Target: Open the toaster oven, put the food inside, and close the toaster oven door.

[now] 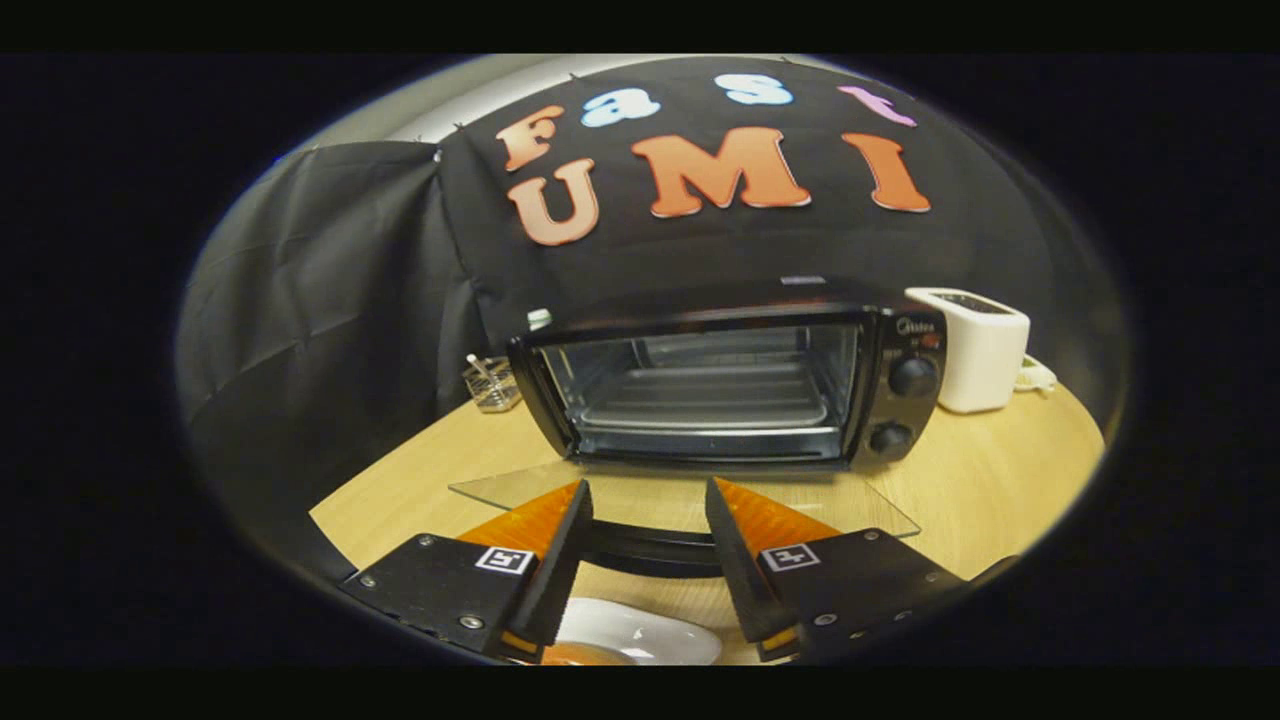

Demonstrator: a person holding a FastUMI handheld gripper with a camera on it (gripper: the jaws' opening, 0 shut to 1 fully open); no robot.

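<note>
The claw (648, 520) stands wide, holding nothing. Just ahead, the toaster oven (730, 385) sits on the worktop (1000, 470), its glass door (680, 500) folded down flat. A white plate (640, 632), perhaps carrying food, lies near beneath the fingers

Glossy glass door (680, 500); wood-grain table (980, 480); matt cloth (330, 300).

Well beyond the jaws, off to their right, a white toaster (982, 350) stands on the wooden table (1000, 470) — its cord (1038, 376) trailing behind. Far left, a clear container (492, 385) holds sticks.
</note>
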